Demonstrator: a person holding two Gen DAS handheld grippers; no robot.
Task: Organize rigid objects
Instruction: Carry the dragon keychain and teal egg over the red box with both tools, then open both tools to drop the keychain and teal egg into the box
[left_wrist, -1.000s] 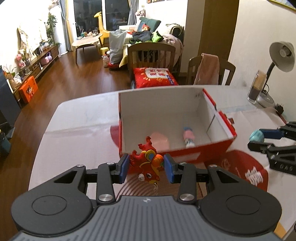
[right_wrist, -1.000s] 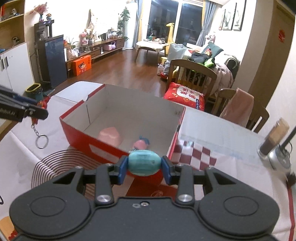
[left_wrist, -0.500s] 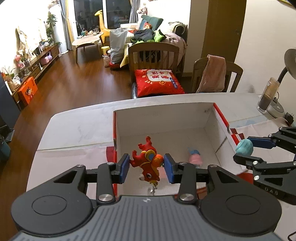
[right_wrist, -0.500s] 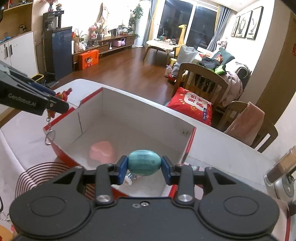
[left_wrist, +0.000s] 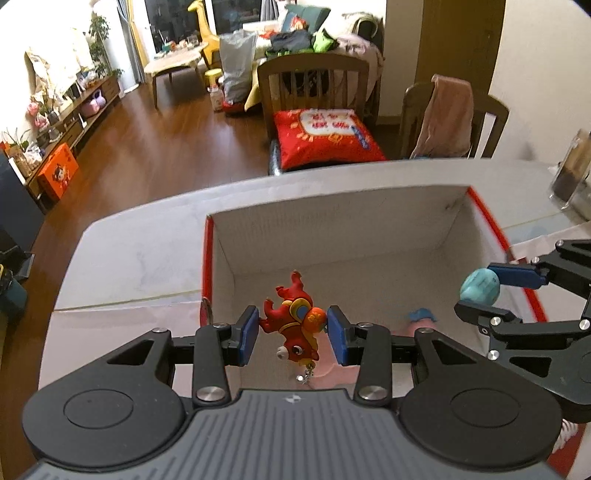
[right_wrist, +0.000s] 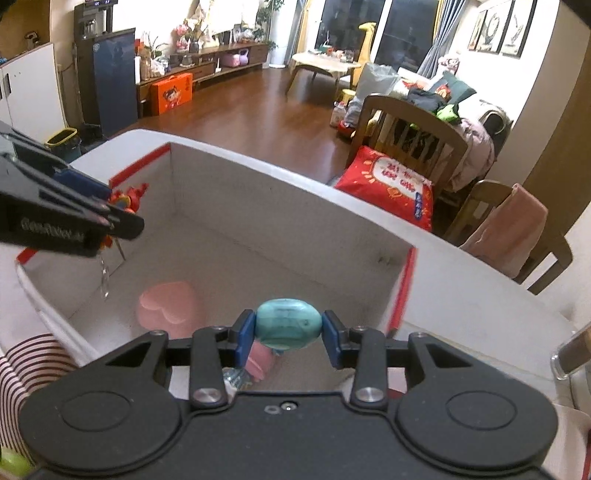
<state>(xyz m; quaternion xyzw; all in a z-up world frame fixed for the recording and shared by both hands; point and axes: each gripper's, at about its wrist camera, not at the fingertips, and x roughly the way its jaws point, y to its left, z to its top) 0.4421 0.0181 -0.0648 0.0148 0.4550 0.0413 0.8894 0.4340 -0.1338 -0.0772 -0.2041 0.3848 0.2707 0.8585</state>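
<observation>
Carrying step, over the open box (left_wrist: 369, 206): left gripper (left_wrist: 291, 330) clamped on red keychain toy (left_wrist: 295, 321) at lower centre, right gripper (right_wrist: 288, 332) clamped on teal egg (right_wrist: 288, 324). Next, likely: lower, release inside.

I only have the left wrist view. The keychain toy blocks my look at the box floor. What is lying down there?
Observer: A pink heart-shaped piece lies on the floor of the box, below the left gripper.
Operator: Anything else under the red toy?
Observer: Its key ring dangles inside the box, above the floor.
Operator: And what is the right gripper carrying?
Observer: Its jaws are shut on a teal egg-shaped object, held over the box interior.
Operator: What sits beneath that one?
Observer: A small pink item shows just under the right jaws.
</observation>
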